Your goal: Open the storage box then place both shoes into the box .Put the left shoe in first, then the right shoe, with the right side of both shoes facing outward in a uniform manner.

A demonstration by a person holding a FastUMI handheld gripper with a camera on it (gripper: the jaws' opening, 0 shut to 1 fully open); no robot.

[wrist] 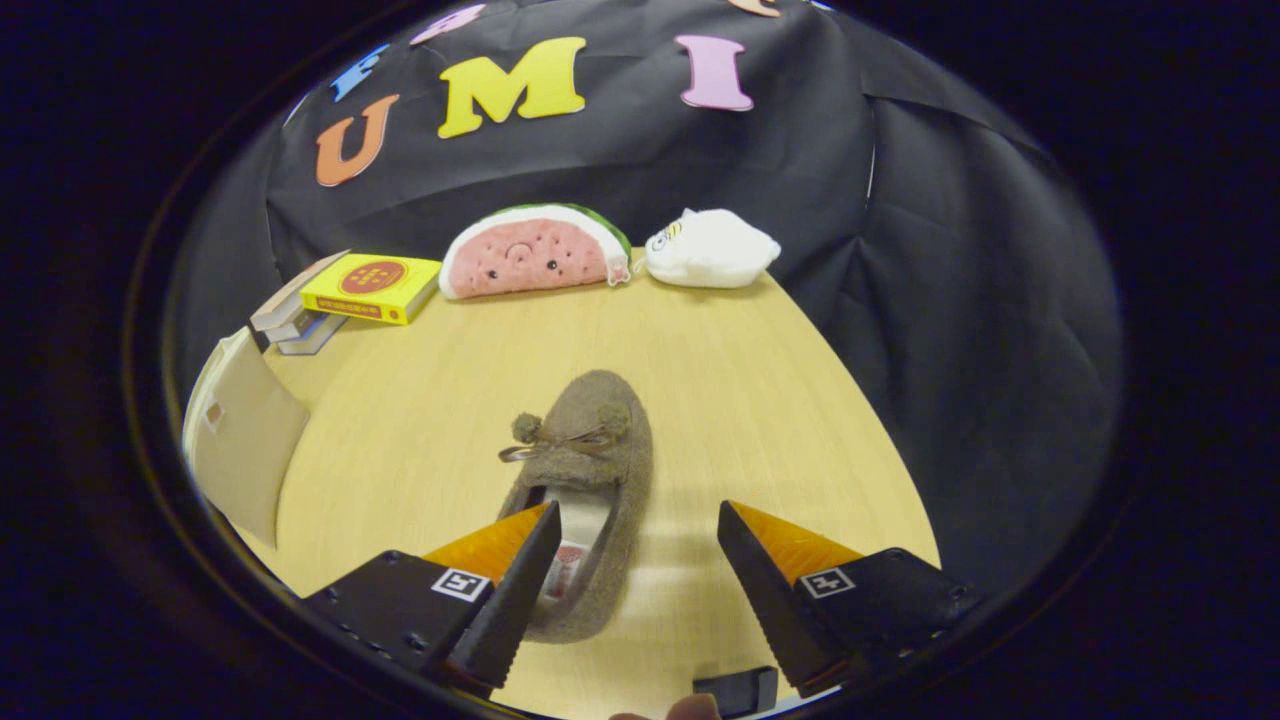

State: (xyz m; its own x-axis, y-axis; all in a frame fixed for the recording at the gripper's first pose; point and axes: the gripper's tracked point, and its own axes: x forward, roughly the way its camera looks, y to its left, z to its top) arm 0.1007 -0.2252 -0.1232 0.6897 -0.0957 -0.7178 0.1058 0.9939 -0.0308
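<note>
My hand-held gripper [632, 575] hangs open, empty, over the fuzzy brown slipper with a pom-pom bow [590, 480] on the pale wooden worktop [760, 400] (heel by one finger). I judge grasping comes next: shift across, close.

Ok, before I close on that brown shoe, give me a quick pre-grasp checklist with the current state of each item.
1. Gripper open: ok, fingers spread wide.
2. Shoe between the fingers: not ok, only its heel end lies by the left finger; right finger sits over bare table.
3. Shoe toe pointing away, bow on top: ok.
4. Storage box open: cannot tell, only a beige panel shows at the left.
5. Which shoe, left or right: cannot tell.
6. Watermelon plush and books away from the shoe: ok.
</note>
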